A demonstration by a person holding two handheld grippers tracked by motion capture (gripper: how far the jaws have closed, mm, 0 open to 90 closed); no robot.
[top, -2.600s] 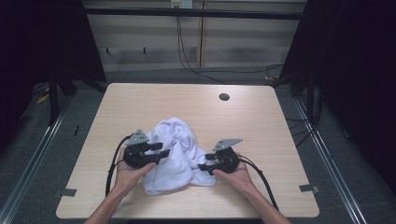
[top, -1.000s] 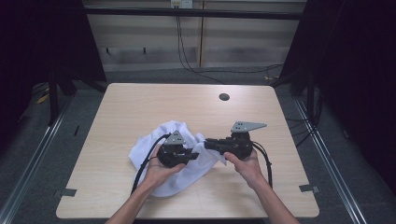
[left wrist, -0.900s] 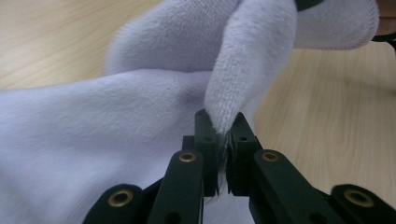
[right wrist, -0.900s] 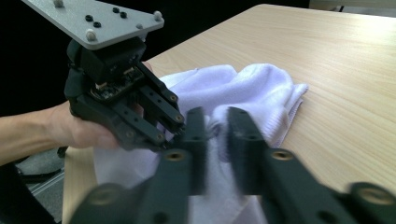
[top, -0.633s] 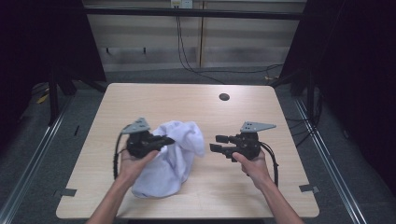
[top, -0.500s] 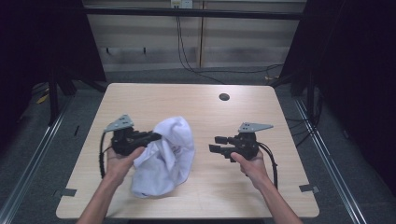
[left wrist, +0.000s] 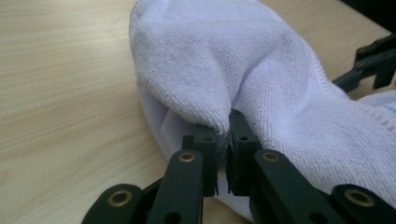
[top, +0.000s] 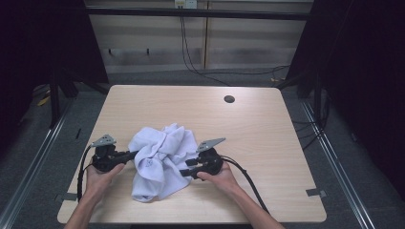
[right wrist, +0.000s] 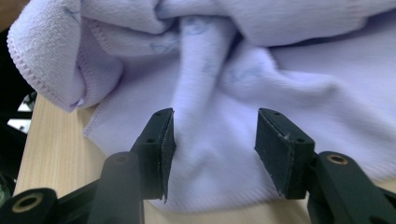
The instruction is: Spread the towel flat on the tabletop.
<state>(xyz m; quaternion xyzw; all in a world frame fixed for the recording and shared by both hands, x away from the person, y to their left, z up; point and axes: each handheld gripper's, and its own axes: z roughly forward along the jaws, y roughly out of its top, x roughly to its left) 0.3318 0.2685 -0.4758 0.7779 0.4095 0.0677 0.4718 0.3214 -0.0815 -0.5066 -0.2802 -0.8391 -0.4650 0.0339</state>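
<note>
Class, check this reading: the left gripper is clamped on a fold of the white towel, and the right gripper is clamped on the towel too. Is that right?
Not quite. The left gripper is clamped on a fold of the white towel, but the right gripper is not: the right gripper view shows its jaws standing apart over the cloth, having just been opening.

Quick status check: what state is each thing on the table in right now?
White terry towel: crumpled in a heap, lying on the table.
Left gripper: jaws shut on a fold of the towel.
Right gripper: jaws just opened, standing over the towel's edge without pinching it.
</note>
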